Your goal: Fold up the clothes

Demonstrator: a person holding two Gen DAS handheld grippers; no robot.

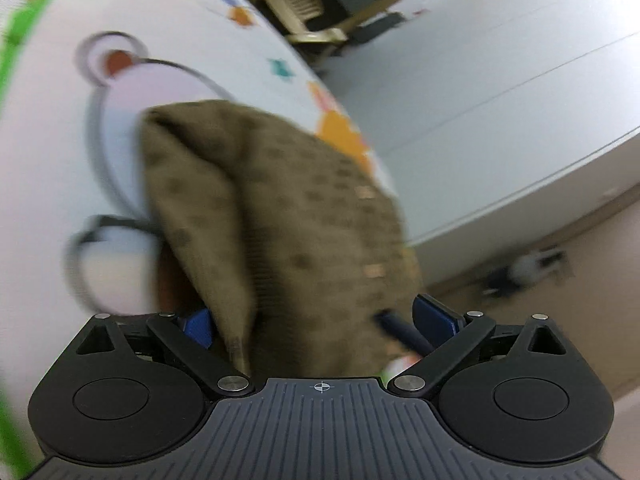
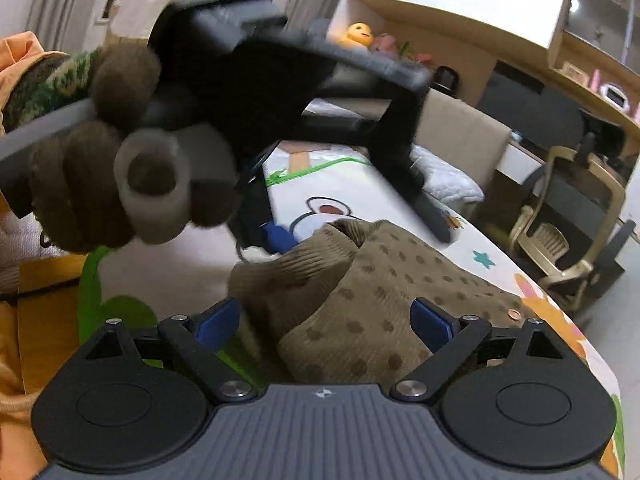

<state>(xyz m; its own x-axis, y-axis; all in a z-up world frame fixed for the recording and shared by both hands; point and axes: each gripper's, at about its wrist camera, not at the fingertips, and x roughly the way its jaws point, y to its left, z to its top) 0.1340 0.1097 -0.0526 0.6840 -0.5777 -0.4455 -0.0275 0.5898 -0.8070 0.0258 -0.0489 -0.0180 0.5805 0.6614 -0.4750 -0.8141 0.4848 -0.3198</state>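
Olive-brown dotted sweater [image 2: 384, 292] lies bunched on a white cartoon-print sheet [image 2: 340, 184] — ribbed collar toward the far side, a small button near its right edge. In the right wrist view the right gripper [image 2: 326, 322] sits low over the near end of the garment, its blue-padded fingers [image 2: 430, 322] spread apart on either side of the cloth and not pinching it. Beyond it, a brown-gloved hand [image 2: 116, 156] grips the handle of the left gripper [image 2: 360, 216], whose black fingers reach down to the sheet at the sweater's far end; whether they pinch cloth there is hard to tell from this side. The left wrist view is motion-blurred: the sweater [image 1: 280, 232] fills the gap between widely spread blue pads [image 1: 434, 318] — the cloth runs forward over the sheet's [image 1: 180, 92] bear drawing. A tan chair [image 2: 568, 220] stands on the floor to the far right.
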